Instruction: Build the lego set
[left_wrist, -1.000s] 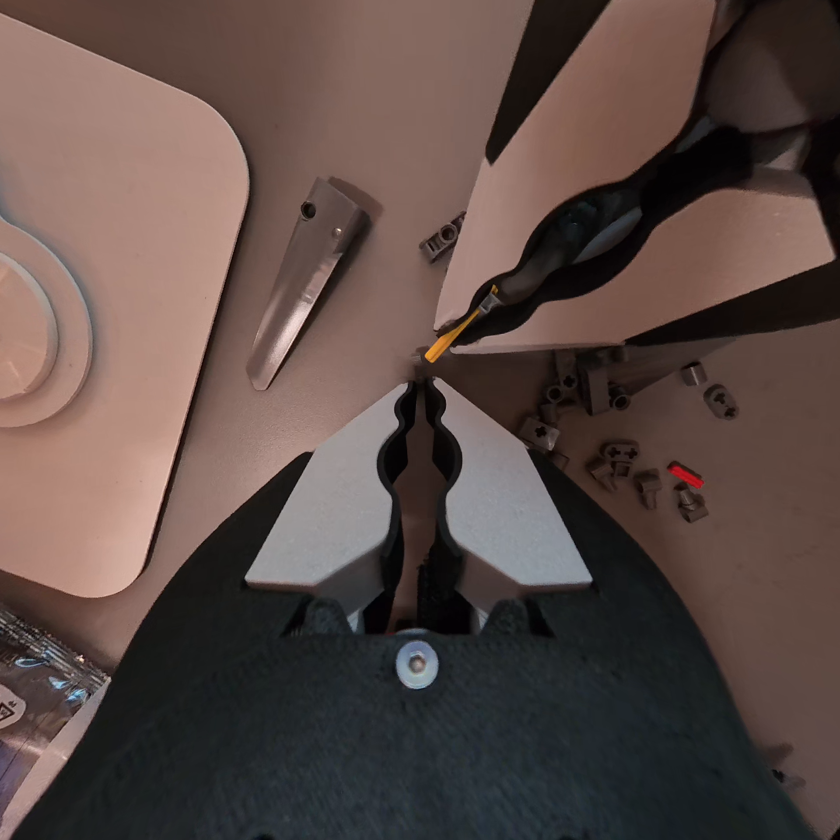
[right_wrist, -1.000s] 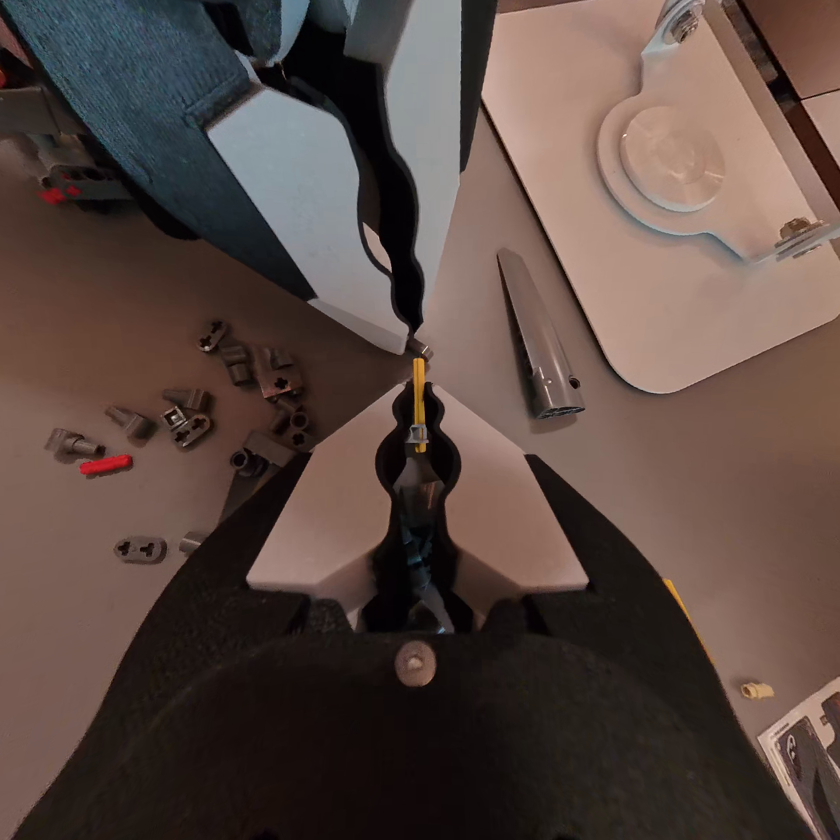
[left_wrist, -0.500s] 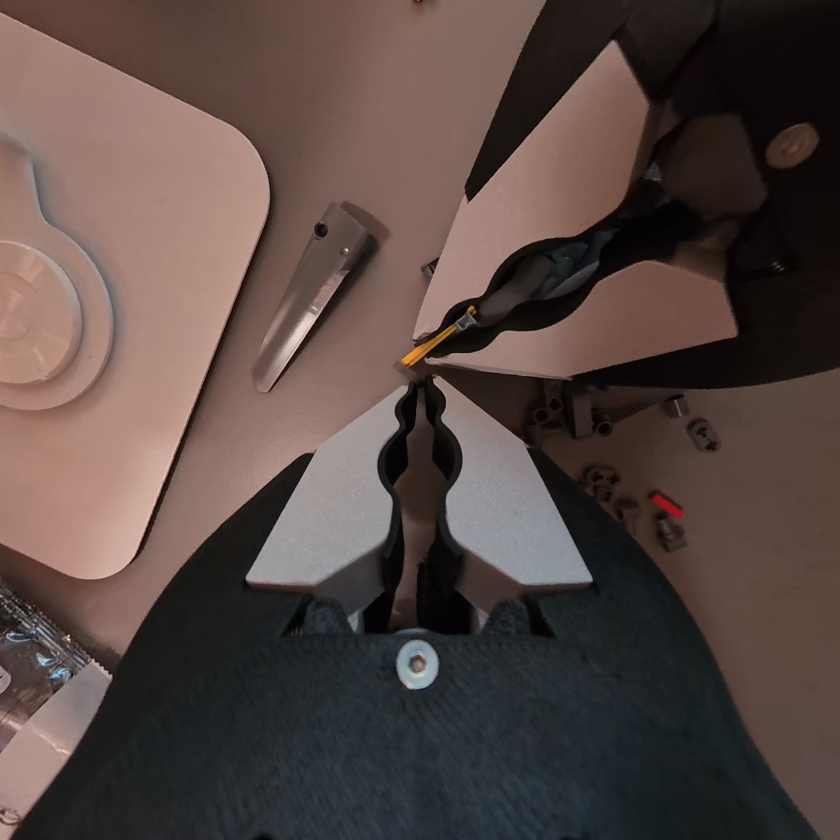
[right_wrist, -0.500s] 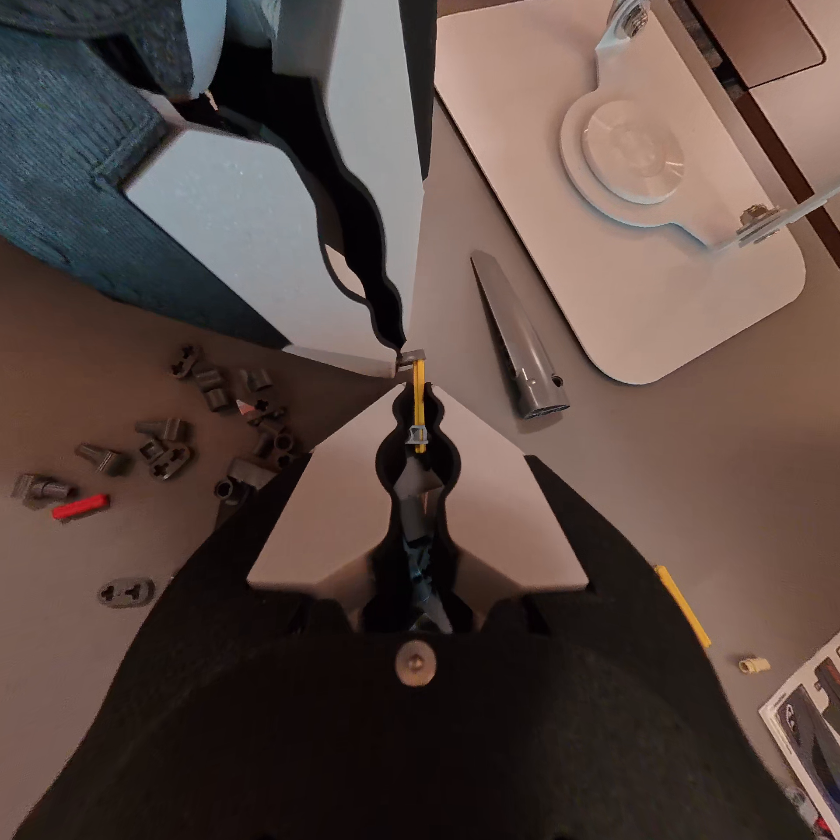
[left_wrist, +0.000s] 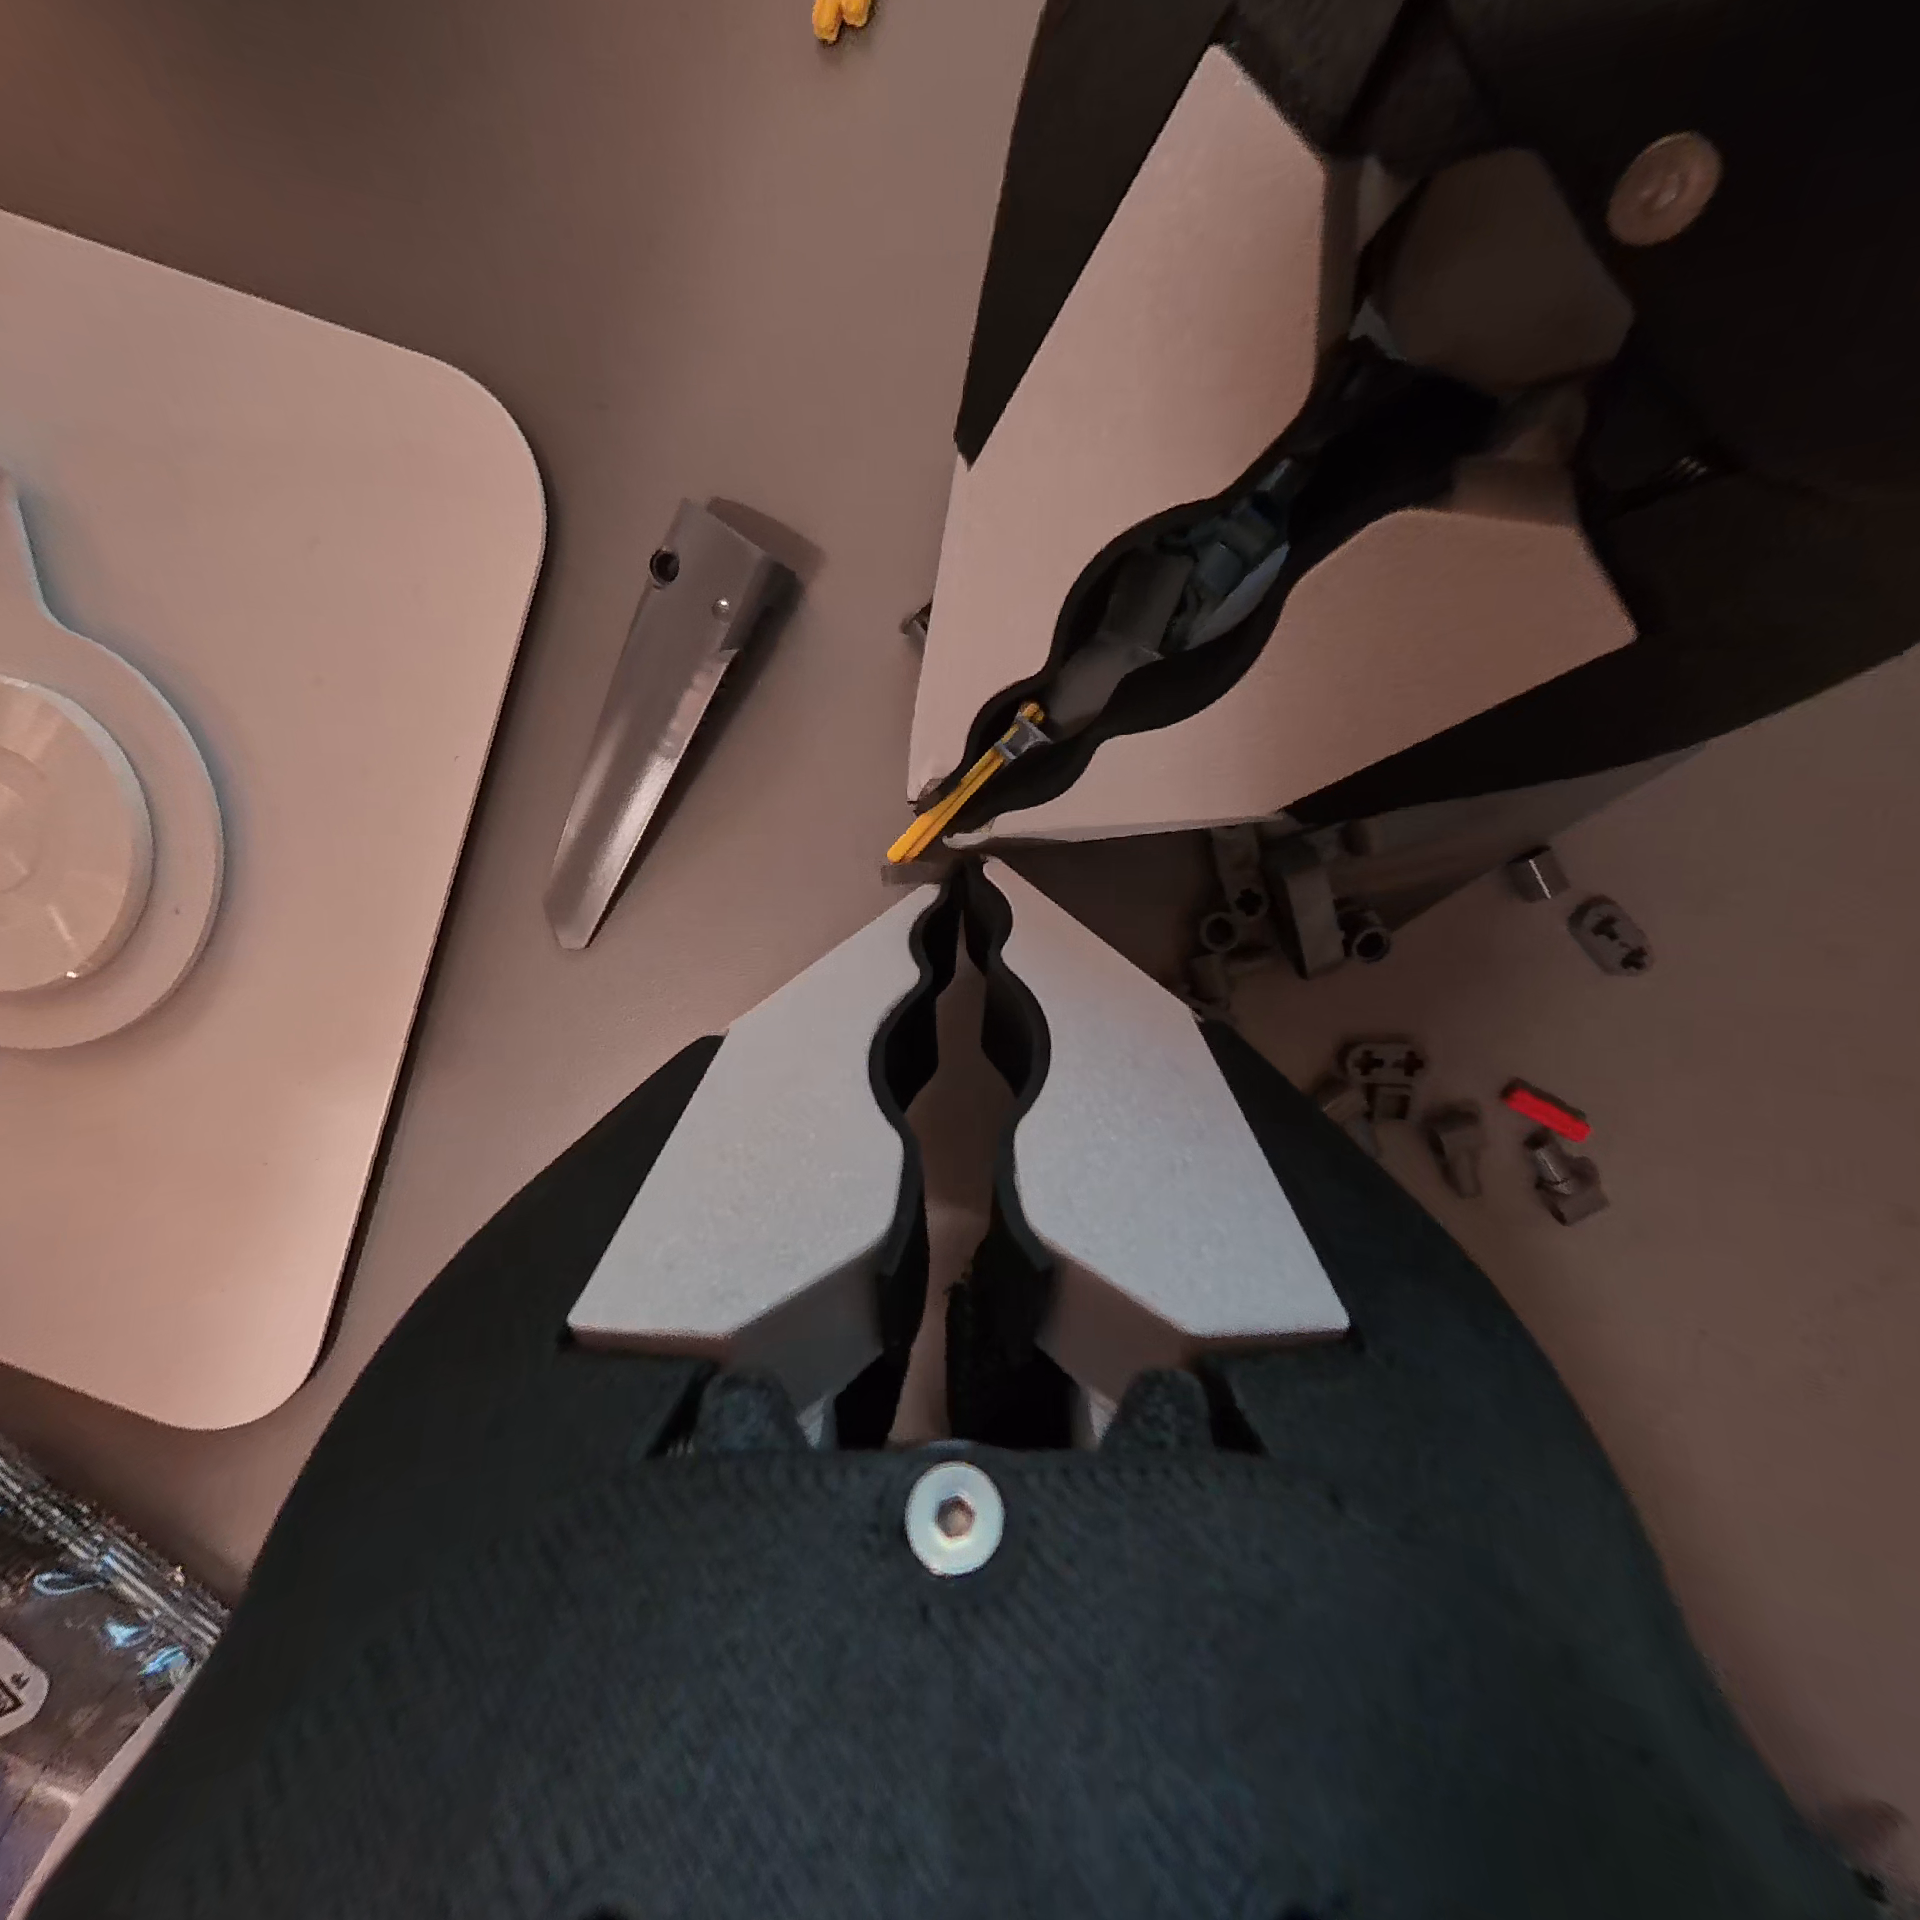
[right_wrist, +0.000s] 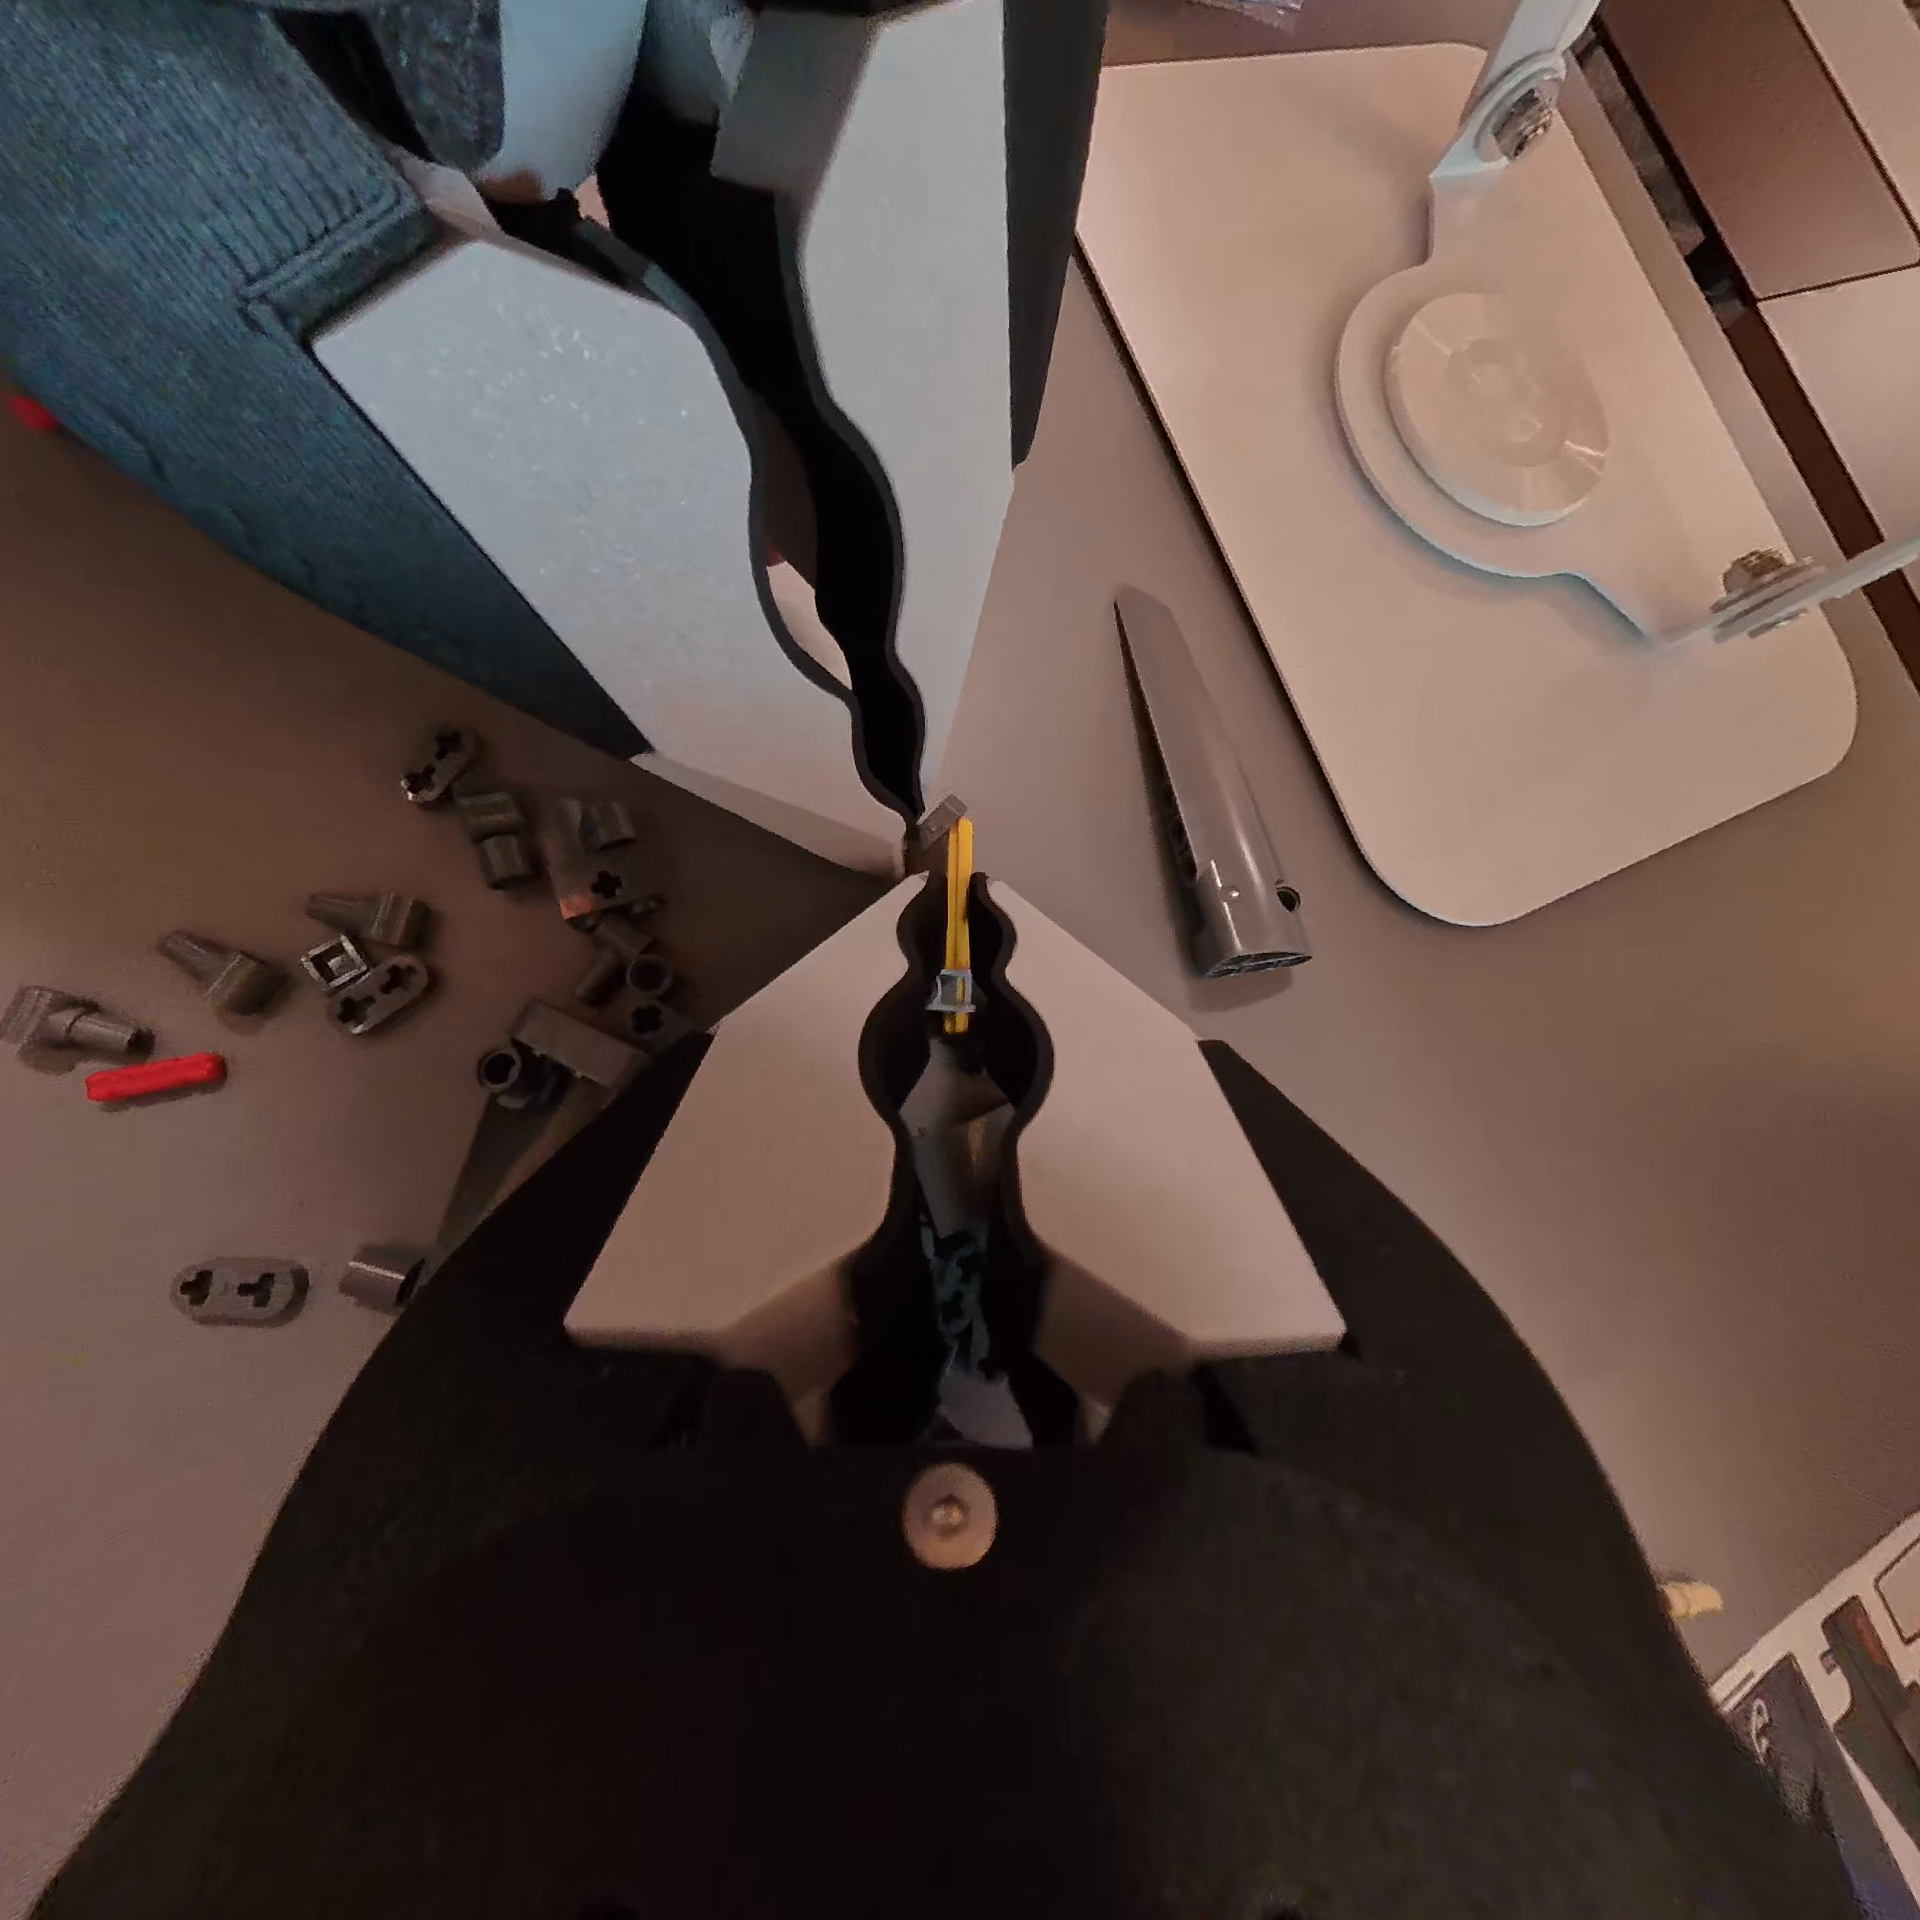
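Right wrist view, entry: my right tool (right_wrist: 958, 883) is clamped on a yellow axle (right_wrist: 957, 914) carrying a small grey bush (right_wrist: 954, 992), its tip poking past the fingertips. My left tool (right_wrist: 914, 831) pinches a small grey piece (right_wrist: 933, 828) just beside that tip; a second ago the two stood slightly farther apart. On the table (right_wrist: 1455, 1143): grey tapered panel (right_wrist: 1205, 821), scattered grey connectors (right_wrist: 499, 914), red pin (right_wrist: 156, 1075), white base plate (right_wrist: 1558, 727).
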